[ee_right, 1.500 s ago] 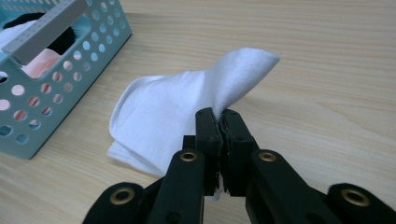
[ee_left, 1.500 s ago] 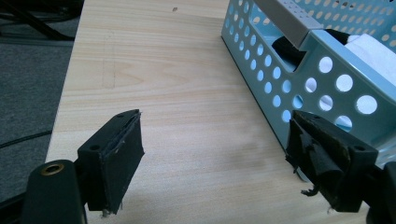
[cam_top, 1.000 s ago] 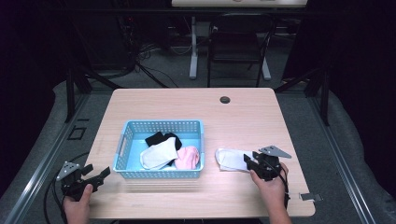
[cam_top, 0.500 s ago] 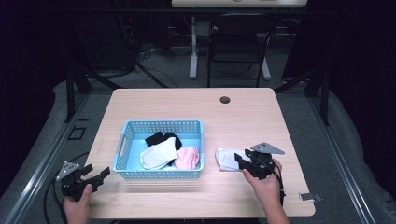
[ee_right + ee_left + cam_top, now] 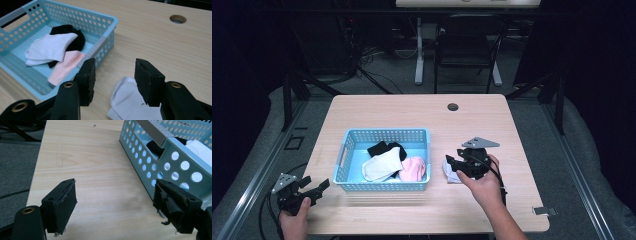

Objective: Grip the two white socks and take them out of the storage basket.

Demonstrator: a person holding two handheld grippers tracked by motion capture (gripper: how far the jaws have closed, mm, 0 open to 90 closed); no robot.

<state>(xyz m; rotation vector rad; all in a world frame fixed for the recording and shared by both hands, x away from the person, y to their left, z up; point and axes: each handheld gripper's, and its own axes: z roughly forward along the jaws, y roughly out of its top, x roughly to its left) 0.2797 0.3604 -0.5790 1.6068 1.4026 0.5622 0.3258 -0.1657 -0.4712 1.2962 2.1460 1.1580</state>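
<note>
Sock rt of basket.

Dark room, grey carpet, wooden table, perhaps a chair

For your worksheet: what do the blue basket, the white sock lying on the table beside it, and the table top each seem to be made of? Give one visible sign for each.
Basket: likely moulded plastic, light blue, smooth; rows of punched round holes.
White sock: soft knit fabric, matt; it lies limp and creased.
Table top: wood or wood-look laminate, pale, satin; fine straight grain lines. Which one cannot be told.
</note>
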